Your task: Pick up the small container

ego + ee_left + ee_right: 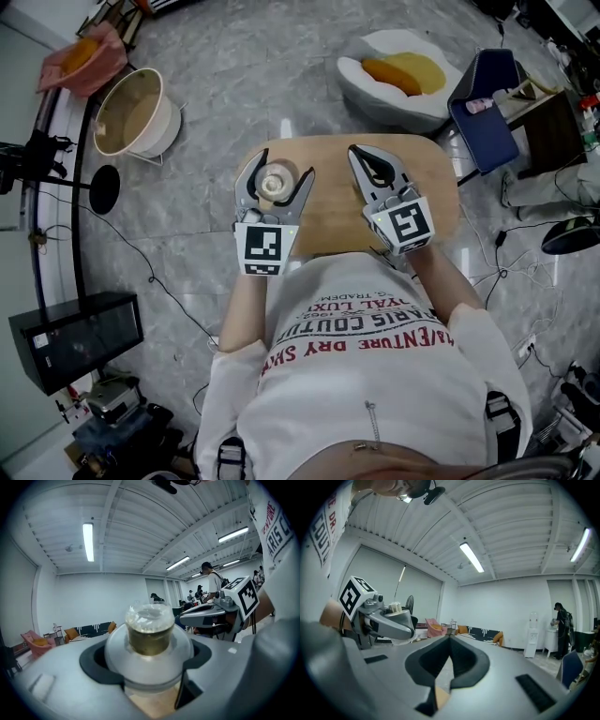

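Over table (439,199), left tongs (285,167) around container (275,182)

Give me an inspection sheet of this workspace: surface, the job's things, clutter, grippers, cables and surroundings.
Surface: wooden table with rounded corners, over a grey tiled floor.
Job's things: small container, clear-topped, between the left gripper's jaws.
Clutter: nothing seen on the table.
Grippers: left gripper closed on the small container; right gripper shut, empty, alongside.
Cables: thin black cable across the floor at left.
Surroundings: white bucket, beanbag, blue chair, black box.
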